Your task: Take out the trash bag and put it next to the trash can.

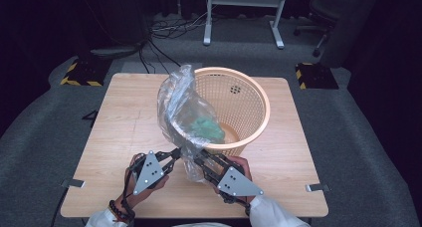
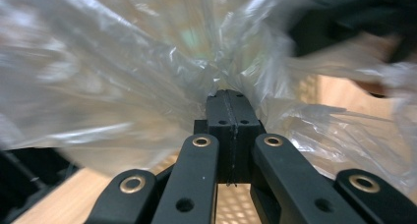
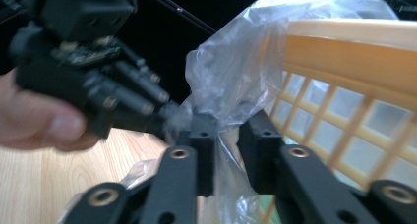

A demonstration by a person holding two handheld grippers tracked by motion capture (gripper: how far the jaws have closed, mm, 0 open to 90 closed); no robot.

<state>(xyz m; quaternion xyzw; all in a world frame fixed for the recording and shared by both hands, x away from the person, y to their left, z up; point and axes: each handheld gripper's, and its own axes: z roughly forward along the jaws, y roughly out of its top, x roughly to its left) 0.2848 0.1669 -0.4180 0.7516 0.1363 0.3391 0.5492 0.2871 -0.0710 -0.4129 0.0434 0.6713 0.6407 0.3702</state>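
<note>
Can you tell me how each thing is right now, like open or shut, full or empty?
Plastic bag: crumpled, mouth open, draped over the basket rim, something green inside.
Basket: upright on the table, partly lined by the bag.
Left gripper: shut, pinching the bag's edge.
Right gripper: slightly open, bag film between the jaws.
Table: bare wood, basket standing on it.

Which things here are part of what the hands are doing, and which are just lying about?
In use: the clear plastic bag, pinched by the left gripper; the right gripper, jaws apart around the film; the orange basket.

Lying about: metal clips at the table edge, office chair, floor cables.
</note>
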